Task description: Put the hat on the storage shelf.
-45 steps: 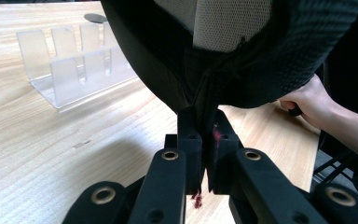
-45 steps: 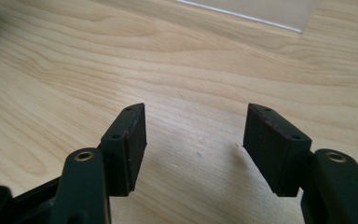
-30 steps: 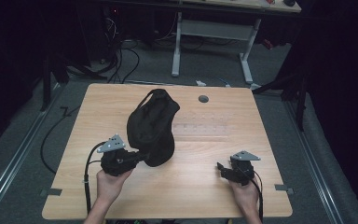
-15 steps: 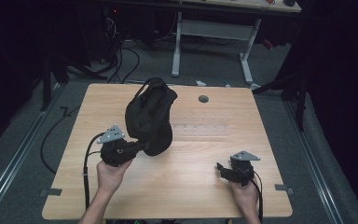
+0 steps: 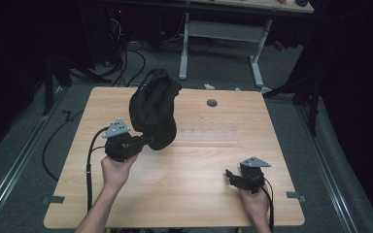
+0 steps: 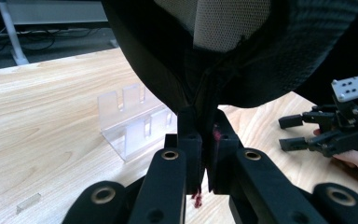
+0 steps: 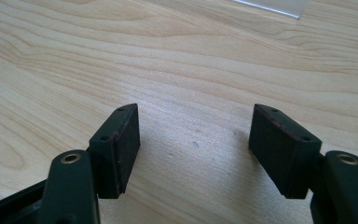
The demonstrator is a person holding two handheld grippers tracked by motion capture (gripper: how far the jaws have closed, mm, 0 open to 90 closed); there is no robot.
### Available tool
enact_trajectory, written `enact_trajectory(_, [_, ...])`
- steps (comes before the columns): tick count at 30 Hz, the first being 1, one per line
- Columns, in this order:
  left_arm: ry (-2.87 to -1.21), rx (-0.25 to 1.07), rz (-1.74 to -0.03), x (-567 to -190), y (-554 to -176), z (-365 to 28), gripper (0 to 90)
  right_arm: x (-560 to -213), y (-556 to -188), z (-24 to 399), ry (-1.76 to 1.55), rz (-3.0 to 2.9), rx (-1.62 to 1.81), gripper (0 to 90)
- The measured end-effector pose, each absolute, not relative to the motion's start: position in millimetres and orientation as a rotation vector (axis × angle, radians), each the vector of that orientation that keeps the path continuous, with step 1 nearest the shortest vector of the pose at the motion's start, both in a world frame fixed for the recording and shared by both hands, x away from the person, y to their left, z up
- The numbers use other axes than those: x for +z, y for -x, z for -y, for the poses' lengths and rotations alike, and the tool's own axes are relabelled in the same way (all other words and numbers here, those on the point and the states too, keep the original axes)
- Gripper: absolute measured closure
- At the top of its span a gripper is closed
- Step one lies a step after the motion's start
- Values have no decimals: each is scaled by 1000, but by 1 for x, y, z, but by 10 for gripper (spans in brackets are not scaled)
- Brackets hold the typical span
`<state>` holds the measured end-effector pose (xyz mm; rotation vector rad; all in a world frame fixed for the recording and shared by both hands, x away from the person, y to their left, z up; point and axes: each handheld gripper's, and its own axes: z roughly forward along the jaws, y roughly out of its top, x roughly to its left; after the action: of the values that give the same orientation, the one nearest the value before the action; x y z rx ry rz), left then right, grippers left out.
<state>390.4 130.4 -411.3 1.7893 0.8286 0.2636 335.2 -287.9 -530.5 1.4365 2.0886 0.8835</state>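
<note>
The left gripper [image 5: 143, 141] has its jaws clamped tight on a fold of the black bag [image 5: 153, 114], and the bag hangs up off the tabletop [image 5: 199, 170], over its left half toward the far edge. In the left gripper view the pinch sits right on a seam beneath a pale mesh panel [image 6: 223, 21], so the hold is only on a thin bit of fabric. The clear plastic rack [image 6: 133, 123] sits just beyond on the wood. Over by the near right corner, the right gripper [image 5: 233, 178] rests low, jaws spread wide with nothing but bare tabletop between them. To do this lift well, I'd say keep the pinch firm, raise steadily without swinging, and steer the sagging bag clear of that rack. The free gripper looks best placed to come in and support the bag's bottom.
</note>
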Motion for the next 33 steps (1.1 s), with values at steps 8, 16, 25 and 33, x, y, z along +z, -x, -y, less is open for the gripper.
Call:
enact_trajectory(8, [-1777, 296, -864, -411, -401, -128, 858, -531, -335, 288, -1433, -2088, 882, 340])
enact_trajectory(16, [-1819, 352, -874, -414, -408, -121, 858, -531, -336, 289, -1423, -2090, 880, 340])
enact_trajectory(25, [-1824, 367, -891, -416, -418, -118, 858, -531, -335, 288, -1429, -2089, 881, 340])
enact_trajectory(33, [-1825, 366, -910, -423, -427, -109, 858, -531, -335, 288, -1429, -2088, 881, 340])
